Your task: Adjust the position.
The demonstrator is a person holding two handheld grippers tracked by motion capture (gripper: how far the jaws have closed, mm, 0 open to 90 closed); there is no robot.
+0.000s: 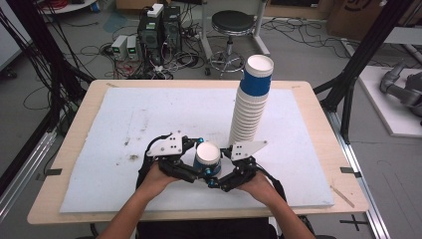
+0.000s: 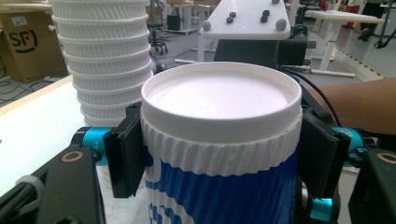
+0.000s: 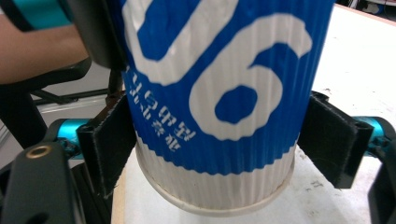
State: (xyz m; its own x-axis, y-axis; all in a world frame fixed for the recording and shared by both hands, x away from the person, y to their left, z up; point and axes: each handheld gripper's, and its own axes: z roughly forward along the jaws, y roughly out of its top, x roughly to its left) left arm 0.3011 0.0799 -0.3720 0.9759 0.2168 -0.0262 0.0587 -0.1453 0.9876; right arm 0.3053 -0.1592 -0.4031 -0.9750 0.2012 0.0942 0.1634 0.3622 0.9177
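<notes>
Across the middle of the high view lies your white foam mat [image 1: 149, 119] on the wooden table [image 1: 84, 107], flat and scuffed. Right of centre, the leaning stack of ribbed paper cups [image 1: 251, 102] rises toward the upper frame. Low at centre, the blue-and-white ribbed cup [image 1: 207, 158] stands upside down, long axis vertical (flat base uppermost). Your left gripper [image 2: 219, 158] pinches its upper wall; your right gripper [image 3: 217, 140] brackets it near the rim, where large numerals read inverted.

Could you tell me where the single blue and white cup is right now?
In the high view the single cup is near the table's front edge, between the left gripper and right gripper, just left of the tall cup stack.
</notes>
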